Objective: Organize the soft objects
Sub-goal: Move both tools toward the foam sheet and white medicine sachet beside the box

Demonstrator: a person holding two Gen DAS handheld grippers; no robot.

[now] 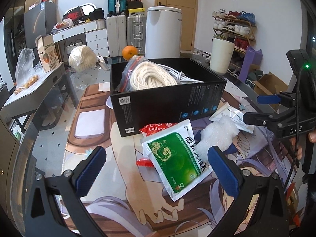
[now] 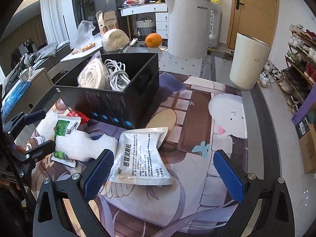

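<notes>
A black open box (image 1: pixel 167 98) stands mid-table and holds a bagged coil of white rope (image 1: pixel 152 78) and a white cable (image 2: pixel 116 74). In front of it lie a green medicine pouch (image 1: pixel 173 158), a red balloon packet (image 1: pixel 156 127), a piece of white foam (image 1: pixel 217 136) and a white medicine pouch (image 2: pixel 140 158). My left gripper (image 1: pixel 155 166) is open just above the green pouch. My right gripper (image 2: pixel 165 172) is open over the white pouch, and it also shows at the right of the left wrist view (image 1: pixel 251 107).
A white kettle (image 2: pixel 189 23), an orange (image 2: pixel 153 40), a white cup (image 2: pixel 249 61) and a ball of white rope (image 1: pixel 82 58) stand behind the box. A printed mat (image 2: pixel 227 118) covers the glass table. A shoe rack (image 1: pixel 235 27) stands at the right wall.
</notes>
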